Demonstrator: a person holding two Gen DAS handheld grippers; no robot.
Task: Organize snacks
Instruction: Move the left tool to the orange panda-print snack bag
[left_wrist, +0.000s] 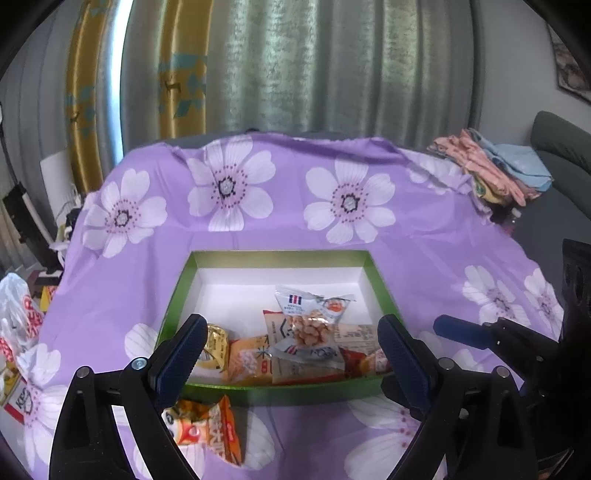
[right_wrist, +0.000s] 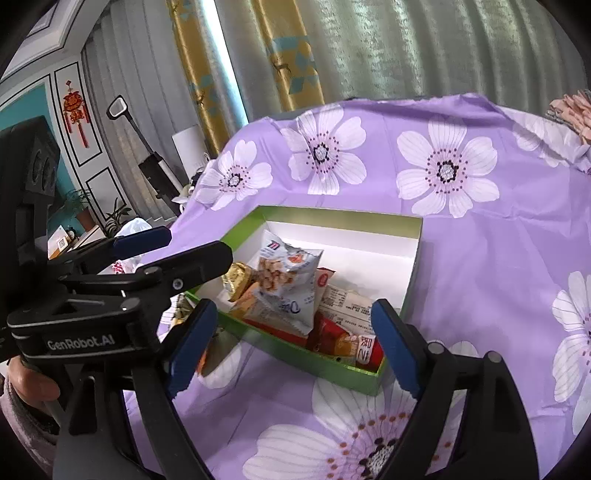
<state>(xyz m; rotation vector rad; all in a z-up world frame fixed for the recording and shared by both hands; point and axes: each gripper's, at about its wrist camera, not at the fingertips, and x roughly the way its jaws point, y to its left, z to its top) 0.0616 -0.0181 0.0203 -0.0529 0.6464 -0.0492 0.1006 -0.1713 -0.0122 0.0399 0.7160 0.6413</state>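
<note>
A green box (left_wrist: 280, 393) sits on the counter, which is covered by a purple flower cloth (left_wrist: 280, 229). Snacks are piled in the near half of the box. A clear bag of nuts (left_wrist: 308, 325) lies on top, a gold pack (left_wrist: 216, 345) is at the near left corner, and a red pack (right_wrist: 364, 349) is at the near right corner. The far half of the box shows bare white floor.

One orange pack (left_wrist: 207, 428) lies on the cloth just outside the near wall of the box, toward its left end.

The left claw (left_wrist: 291, 360) is wide open and holds nothing. It hangs over the near edge of the box. The right claw (right_wrist: 295, 347) is wide open too, with nothing in it, near the right corner of the box.

The cloth past the box is flat. Folded clothes (left_wrist: 495, 170) sit at its far right edge.
</note>
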